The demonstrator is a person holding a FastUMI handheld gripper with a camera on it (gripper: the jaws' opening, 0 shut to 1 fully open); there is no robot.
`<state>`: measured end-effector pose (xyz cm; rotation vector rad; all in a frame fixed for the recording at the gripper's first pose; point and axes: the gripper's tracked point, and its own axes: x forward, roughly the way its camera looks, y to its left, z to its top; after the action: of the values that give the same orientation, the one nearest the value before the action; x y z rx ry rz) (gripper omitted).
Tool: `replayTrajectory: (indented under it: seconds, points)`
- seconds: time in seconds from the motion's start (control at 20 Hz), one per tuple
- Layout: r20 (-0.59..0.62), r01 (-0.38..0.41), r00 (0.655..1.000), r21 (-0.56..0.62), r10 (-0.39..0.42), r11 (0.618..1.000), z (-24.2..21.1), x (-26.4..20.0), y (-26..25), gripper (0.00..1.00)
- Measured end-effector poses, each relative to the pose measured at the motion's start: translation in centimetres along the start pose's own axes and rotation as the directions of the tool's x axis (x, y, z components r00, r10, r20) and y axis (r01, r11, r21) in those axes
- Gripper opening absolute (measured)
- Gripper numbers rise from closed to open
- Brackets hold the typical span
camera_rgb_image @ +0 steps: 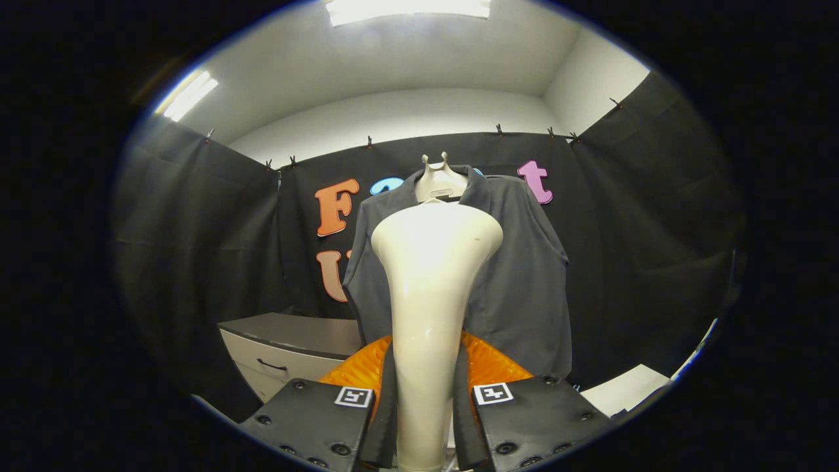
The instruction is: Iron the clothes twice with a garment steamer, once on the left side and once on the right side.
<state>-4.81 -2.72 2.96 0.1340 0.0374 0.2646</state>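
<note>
Room: I see a booth hung with black cloth, clipped along its top edge, under a white ceiling with 2 lit panels.
Furniture: a grey cabinet with a dark drawer handle stands low, to the left of the shirt; a white sheet lies low on the right.
Garment: a dark grey collared shirt hangs on a pale hanger against the back cloth, well beyond the fingers.
Steamer: the cream garment steamer rises upright between the fingers, its wide head covering the shirt's middle; whether it touches the fabric I cannot tell.
Jaws: my gripper is closed on the steamer's narrow handle, both black fingers pressing its sides.
Behind the handle: an orange ribbed part shows just above the fingers.
Pose: the gripper points level at the shirt.
</note>
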Motion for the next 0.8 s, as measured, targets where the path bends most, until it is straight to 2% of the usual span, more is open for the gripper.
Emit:
replayTrajectory:
  seconds: [0.8]
  points:
    - [-0.013,0.014,1.0,0.013,-0.014,1.0,-0.42,-0.07,-0.55,0.42]
